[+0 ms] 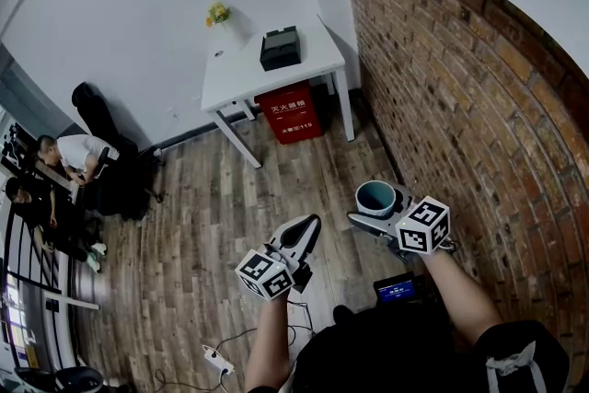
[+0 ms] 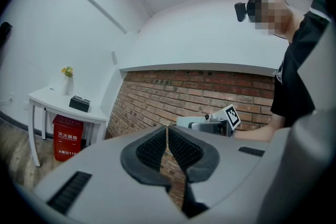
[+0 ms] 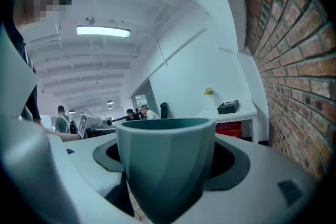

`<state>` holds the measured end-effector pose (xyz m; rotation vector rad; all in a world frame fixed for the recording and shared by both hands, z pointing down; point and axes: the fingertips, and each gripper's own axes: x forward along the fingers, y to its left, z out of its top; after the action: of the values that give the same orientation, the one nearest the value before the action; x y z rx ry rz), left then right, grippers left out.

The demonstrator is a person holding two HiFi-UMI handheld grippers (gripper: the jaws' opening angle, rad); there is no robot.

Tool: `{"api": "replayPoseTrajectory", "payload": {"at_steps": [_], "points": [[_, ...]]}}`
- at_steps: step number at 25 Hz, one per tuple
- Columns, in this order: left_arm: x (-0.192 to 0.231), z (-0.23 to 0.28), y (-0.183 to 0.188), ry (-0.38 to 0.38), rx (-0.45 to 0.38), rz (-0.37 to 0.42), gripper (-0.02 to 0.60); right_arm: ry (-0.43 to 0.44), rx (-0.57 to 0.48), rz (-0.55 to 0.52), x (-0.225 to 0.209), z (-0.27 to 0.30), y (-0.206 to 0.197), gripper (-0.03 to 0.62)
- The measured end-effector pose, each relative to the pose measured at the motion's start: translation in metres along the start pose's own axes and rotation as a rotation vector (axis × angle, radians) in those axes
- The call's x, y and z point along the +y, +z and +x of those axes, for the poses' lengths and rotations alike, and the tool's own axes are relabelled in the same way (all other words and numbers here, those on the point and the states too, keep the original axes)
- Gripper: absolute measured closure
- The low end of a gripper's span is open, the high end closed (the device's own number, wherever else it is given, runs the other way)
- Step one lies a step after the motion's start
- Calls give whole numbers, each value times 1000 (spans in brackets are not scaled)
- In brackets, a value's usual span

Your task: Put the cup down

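two grippers above the wood floor [image 1: 193, 225]: right gripper [image 1: 382, 214] jaws clasp the teal cup [image 1: 375, 197]; left gripper [image 1: 299, 239] jaws closed, empty.

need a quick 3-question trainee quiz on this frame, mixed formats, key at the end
1. True or false: the left gripper has its jaws together with nothing between them.
2. What is the right gripper shut on? A) a black box B) an upright teal cup C) a flower vase
3. Fill the blank: the red box stands on the floor under the white ____.
Key: 1 true; 2 B; 3 table.
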<state>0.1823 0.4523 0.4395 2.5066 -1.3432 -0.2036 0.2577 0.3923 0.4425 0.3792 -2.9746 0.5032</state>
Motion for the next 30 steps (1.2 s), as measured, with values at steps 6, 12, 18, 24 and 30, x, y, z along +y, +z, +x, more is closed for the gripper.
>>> {"api": "replayPoseTrajectory", "payload": {"at_steps": [6,12,18,24,30], "points": [[4,7,-4,10,10,-8,571,-3,0,7,-7,-2,-1,200],[6,28,-8,17,36,28,571,-7,8,2,-24,-9,-3,200],[11,57,-13,46,50,48,571,-16,8,3,-60,-18,-5,200],[35,68,-17,86,47,26,571,-27,14,47,-95,-11,-5,200],[95,92,-14,85,34,11,571,-55,25,55,-139,25,-2,200]]}}
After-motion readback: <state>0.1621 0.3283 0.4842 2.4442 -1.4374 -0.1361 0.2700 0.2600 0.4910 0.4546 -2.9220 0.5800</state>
